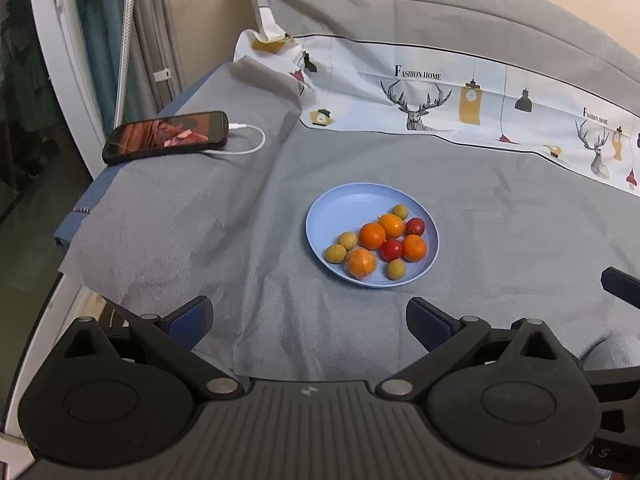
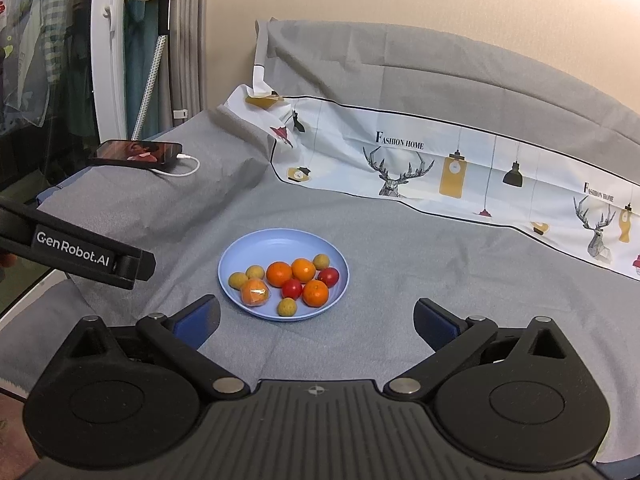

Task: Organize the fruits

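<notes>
1. Where the fruit is: everything sits on the blue plate [image 2: 280,242] in the middle of the grey cloth [image 2: 400,320]. That's four oranges, one of them a wrapped orange [image 2: 255,292] at the plate's near-left, plus two red fruits [image 2: 291,289] and four small yellow-green ones [image 2: 287,307], all bunched in the near half and mostly touching.

2. Claws: left gripper [image 1: 310,318] and right gripper [image 2: 316,320] are both spread wide with nothing between the fingers, hanging back on the near side of the plate, clear of it.

3. Which step? Honestly can't call it. Fruit piled on one plate fits "gathered up, done" just as well as "mixed heap waiting to be sorted by kind" (no second dish in either view). So I won't name a next move.

4. Room: bare cloth all round the plate. The cloth is wrinkled and rises to a fold on the left, where a phone [image 2: 136,152] and its cable [image 2: 186,168] lie near the table edge. The printed sheet [image 2: 460,168] runs along the back, well apart from the plate.
</notes>
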Demonstrator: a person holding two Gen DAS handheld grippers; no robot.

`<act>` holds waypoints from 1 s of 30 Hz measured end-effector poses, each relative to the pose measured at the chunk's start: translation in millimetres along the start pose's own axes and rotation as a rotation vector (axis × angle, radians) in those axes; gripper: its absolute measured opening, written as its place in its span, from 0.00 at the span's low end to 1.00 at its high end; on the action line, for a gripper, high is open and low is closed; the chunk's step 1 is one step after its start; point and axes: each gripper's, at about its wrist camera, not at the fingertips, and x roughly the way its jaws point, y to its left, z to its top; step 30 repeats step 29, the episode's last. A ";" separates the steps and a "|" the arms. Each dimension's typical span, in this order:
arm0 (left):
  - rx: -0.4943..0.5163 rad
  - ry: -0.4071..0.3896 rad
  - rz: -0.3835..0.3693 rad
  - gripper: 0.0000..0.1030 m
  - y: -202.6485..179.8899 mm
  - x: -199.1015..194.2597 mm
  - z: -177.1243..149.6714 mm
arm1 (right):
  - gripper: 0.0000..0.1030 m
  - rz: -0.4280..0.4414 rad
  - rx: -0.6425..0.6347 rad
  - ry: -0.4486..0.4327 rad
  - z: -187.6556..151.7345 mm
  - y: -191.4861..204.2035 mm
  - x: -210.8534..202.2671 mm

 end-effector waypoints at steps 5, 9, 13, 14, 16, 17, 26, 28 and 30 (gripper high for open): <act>-0.001 0.007 0.003 1.00 0.6 1.7 0.0 | 0.99 0.003 -0.001 0.005 -0.3 -1.0 1.9; 0.003 0.008 0.005 1.00 0.0 2.9 0.3 | 0.99 0.002 -0.001 0.006 -0.2 -0.9 2.3; 0.002 0.007 0.007 1.00 0.1 2.9 0.2 | 0.99 0.002 0.001 0.008 -0.6 -0.7 3.2; 0.001 0.007 0.008 1.00 0.3 2.9 0.0 | 0.99 0.002 0.001 0.008 -1.5 -0.7 3.8; 0.002 0.007 0.010 1.00 0.3 3.1 0.0 | 0.99 0.002 0.001 0.008 -2.2 -0.9 4.6; 0.002 0.007 0.011 1.00 0.5 3.0 0.0 | 0.99 0.003 0.001 0.008 -2.0 -0.9 4.3; 0.012 0.005 0.032 1.00 -0.6 3.3 -1.0 | 0.99 0.003 0.001 0.008 -1.7 -1.0 4.1; 0.013 0.005 0.033 1.00 -0.9 3.3 -1.2 | 0.99 0.003 0.001 0.008 -1.6 -1.0 3.9; 0.013 0.005 0.034 1.00 -0.7 3.5 -1.2 | 0.99 0.003 0.002 0.007 -2.1 -1.0 4.1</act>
